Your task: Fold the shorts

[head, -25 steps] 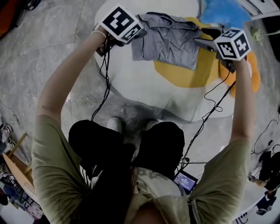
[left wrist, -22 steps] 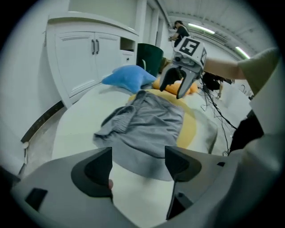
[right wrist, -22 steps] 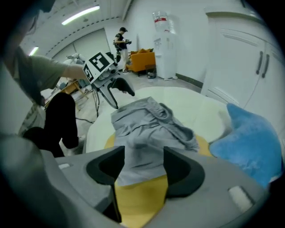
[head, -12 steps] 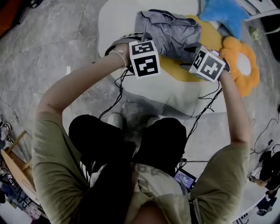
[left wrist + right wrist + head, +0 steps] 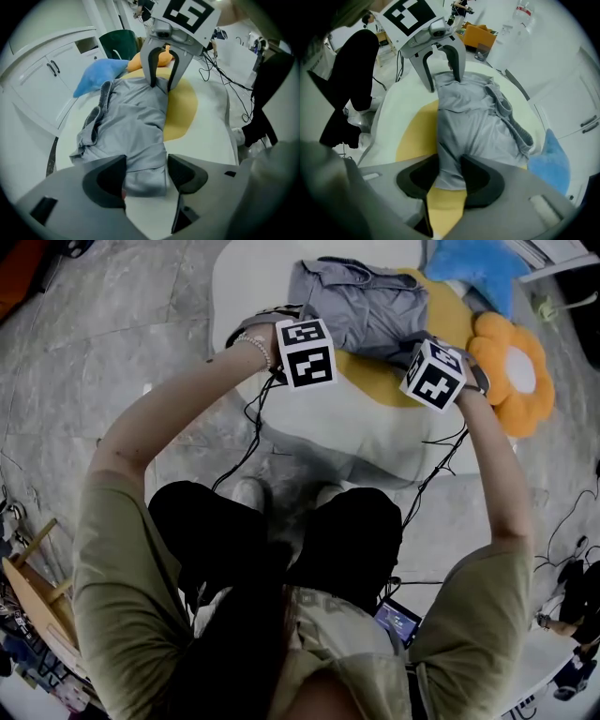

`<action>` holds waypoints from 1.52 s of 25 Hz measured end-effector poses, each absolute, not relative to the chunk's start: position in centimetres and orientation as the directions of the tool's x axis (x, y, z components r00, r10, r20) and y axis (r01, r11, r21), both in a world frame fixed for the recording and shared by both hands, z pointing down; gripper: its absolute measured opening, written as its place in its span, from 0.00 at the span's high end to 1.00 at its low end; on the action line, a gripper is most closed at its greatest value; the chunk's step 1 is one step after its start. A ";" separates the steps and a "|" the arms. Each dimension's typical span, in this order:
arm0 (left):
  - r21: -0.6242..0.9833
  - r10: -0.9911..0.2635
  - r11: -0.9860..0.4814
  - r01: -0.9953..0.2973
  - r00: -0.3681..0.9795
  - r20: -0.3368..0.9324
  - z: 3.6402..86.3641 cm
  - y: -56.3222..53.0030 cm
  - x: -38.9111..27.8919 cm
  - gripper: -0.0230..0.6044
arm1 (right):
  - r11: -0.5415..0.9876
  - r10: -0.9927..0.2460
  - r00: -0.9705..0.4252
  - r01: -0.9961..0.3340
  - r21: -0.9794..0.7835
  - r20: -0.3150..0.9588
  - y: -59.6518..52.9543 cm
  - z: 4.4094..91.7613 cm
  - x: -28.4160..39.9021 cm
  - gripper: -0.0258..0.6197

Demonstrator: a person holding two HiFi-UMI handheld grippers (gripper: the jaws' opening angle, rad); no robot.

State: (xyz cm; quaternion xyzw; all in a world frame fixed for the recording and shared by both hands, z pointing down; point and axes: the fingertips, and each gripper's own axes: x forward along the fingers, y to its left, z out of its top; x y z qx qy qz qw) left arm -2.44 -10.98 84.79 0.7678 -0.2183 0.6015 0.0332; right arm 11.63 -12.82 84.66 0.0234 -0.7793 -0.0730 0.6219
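Over the far edge of the yellow patch (image 5: 375, 385) lie the grey shorts (image 5: 361, 310), partly on it and partly off. They are soft matte cloth, creased lengthwise, with a gathered waistband bunched along the side away from the patch. The patch is a smooth round disc on a glossy white table (image 5: 319, 442) with a rounded rim.

The left gripper (image 5: 146, 172), off the patch, has just been closing. Its dark pads stand either side of a flat hemmed end and do not yet pinch it. The right gripper (image 5: 450, 173), above the patch, has also been closing, and its pads squeeze the other end into a narrow fold.

Beyond the patch sit a fuzzy blue plush (image 5: 469, 268) and an orange flower-shaped cushion (image 5: 514, 367) with a white centre.
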 end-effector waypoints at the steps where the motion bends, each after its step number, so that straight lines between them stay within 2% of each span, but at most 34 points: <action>1: -0.206 -0.293 -0.902 -0.380 0.187 0.938 84.6 -11.0 -2.7 0.53 | 0.988 -0.134 -0.223 0.044 0.148 0.966 -13.2 84.4 11.8 0.74; 4: -0.202 -0.298 -0.899 -0.388 0.207 0.932 83.9 -11.0 -2.9 0.68 | 0.986 -0.156 -0.219 0.021 0.165 0.963 -14.2 83.9 12.3 0.90; 5: -0.210 -0.312 -0.895 -0.394 0.213 0.926 83.5 -11.2 -2.9 0.74 | 0.986 -0.160 -0.215 0.015 0.167 0.964 -14.4 83.7 12.5 0.92; 6: -0.231 -0.337 -0.886 -0.401 0.216 0.917 82.9 -11.6 -3.1 0.88 | 0.987 -0.158 -0.211 0.007 0.163 0.965 -14.5 83.6 12.7 0.92; 7: -0.260 -0.366 -0.878 -0.403 0.212 0.906 82.3 -12.1 -3.4 0.91 | 0.988 -0.151 -0.212 -0.001 0.155 0.965 -14.6 83.4 12.8 0.92; 9: -0.300 -0.401 -0.867 -0.398 0.202 0.893 81.3 -12.8 -4.2 0.91 | 0.991 -0.133 -0.224 -0.018 0.133 0.965 -14.6 82.9 12.8 0.93; 14: -0.279 -0.424 -0.848 -0.450 0.261 0.867 76.7 -12.9 -5.7 0.91 | 0.996 -0.088 -0.320 -0.058 0.073 0.943 -15.1 79.1 12.9 0.93; 19: -0.197 -0.462 -0.804 -0.561 0.379 0.802 68.1 -14.6 -7.2 0.91 | 0.997 -0.008 -0.492 -0.072 -0.031 0.870 -15.9 70.4 12.2 0.93; 24: -0.125 -0.497 -0.781 -0.612 0.488 0.717 60.7 -16.0 -7.8 0.91 | 0.999 0.011 -0.595 -0.034 -0.039 0.803 -16.6 61.6 11.5 0.93; 30: -0.162 -0.530 -0.769 -0.618 0.475 0.703 60.5 -15.9 -8.3 0.91 | 0.994 -0.078 -0.591 -0.109 0.016 0.803 -21.3 60.5 9.9 0.93; 34: -0.199 -0.561 -0.755 -0.625 0.459 0.689 60.0 -16.2 -8.8 0.91 | 0.965 -0.261 -0.607 -0.186 0.185 0.750 -26.0 56.9 9.5 0.93; 38: -0.235 -0.604 -0.732 -0.640 0.448 0.659 58.2 -17.0 -9.5 0.91 | 0.887 -0.452 -0.626 -0.242 0.392 0.635 -27.6 51.8 9.9 0.93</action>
